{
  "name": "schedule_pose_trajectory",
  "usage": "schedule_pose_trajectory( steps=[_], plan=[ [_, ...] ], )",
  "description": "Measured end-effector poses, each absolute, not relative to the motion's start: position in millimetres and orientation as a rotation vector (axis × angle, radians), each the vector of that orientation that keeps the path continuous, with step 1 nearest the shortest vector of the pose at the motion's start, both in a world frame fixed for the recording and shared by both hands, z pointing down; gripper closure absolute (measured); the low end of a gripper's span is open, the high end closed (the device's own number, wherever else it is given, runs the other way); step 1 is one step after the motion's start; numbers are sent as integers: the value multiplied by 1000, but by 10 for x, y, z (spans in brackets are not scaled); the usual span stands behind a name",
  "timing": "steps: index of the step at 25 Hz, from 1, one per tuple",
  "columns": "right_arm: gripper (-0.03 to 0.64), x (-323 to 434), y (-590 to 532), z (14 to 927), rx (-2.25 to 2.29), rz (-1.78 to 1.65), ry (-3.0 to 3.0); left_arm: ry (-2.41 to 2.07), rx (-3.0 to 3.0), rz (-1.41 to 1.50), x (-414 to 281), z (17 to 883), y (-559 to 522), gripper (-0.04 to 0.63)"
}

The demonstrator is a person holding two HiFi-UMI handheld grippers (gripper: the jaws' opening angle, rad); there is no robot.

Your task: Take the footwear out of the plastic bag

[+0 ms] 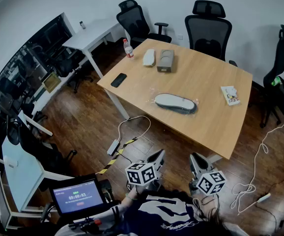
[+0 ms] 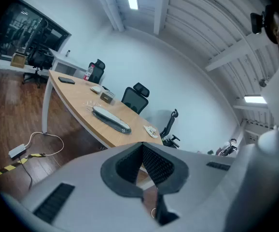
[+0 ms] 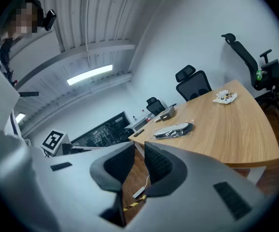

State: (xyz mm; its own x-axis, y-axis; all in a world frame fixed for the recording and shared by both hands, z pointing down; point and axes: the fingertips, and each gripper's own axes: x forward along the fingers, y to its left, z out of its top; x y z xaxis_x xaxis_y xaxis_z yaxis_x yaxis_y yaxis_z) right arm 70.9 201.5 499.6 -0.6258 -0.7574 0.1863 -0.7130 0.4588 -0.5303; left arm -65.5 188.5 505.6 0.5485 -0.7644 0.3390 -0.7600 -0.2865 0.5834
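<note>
- Because the flat grey shoe with a dark sole (image 1: 175, 103) lies inside a clear, crinkled plastic bag (image 1: 153, 100) near the middle of the light wooden surface (image 1: 215, 77), both hand-held grippers are well apart from it and nothing has been touched yet.
- The left hand-held gripper (image 1: 158, 154) has its jaws pressed together on nothing. Its own view looks over them toward the bagged shoe (image 2: 111, 119).
- The right hand-held gripper (image 1: 195, 158) has its jaws a narrow slot apart, also empty. The shoe (image 3: 174, 130) shows far off on the surface in its own view.
- The shoe looks light, with a soft upper and a sole that is probably somewhat bendable, so a moderate pinch should do and breakage is unlikely.
- The film looks thin, slick and loose. It will probably slide over the shoe and bunch up rather than give a firm hold.
- A sensible hold is one gripper on loose film at the closed end to anchor the bag, and the other on the shoe's heel or sole edge at the mouth.
- Which end of the bag is open cannot be made out from here.
</note>
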Motion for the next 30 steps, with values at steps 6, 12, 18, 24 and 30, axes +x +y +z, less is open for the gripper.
schedule_pose_trajectory(
  steps=[6,12,18,24,30],
  plan=[
    [555,711,1949,5027,-1287,-943,2634,-1239,2041,10,-677,5088,1869,594],
    [555,705,1907,5095,-1274,-993,2626,-1322,1974,-1,-959,5106,1778,594],
    [555,861,1139,5460,-1294,-1052,2577,-1384,1931,17,-1170,5435,940,594],
    [555,750,391,5498,-1358,-1080,2526,-1347,1904,12,-1501,5554,93,594],
    [555,667,-372,5552,-1458,-1116,2469,-1306,1918,118,-1748,5714,-713,594]
  ],
)
